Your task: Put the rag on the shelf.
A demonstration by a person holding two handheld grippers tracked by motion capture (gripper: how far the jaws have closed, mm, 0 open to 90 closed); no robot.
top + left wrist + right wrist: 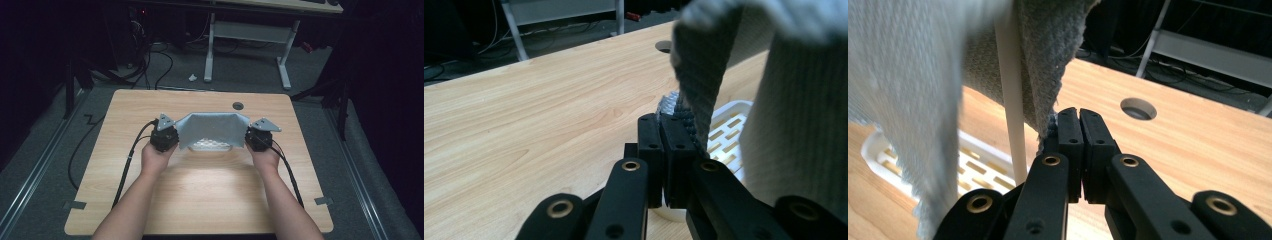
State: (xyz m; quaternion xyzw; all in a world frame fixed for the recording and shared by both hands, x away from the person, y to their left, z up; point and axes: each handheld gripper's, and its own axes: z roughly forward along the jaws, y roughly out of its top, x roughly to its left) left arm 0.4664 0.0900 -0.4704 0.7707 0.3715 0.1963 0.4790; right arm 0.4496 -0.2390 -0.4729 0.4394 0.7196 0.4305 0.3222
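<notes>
You hold a grey woven cloth (212,129) stretched by two corners, draped over a white slotted plastic tray (214,146) on the wooden table.

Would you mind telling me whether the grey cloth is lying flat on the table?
No, the grey cloth hangs stretched between the left gripper and the right gripper, draped over a white rack.

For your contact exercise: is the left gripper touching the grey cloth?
Touching. In the left gripper view, the left gripper has its jaws shut on an edge of the cloth, which rises from between the pads.
</notes>
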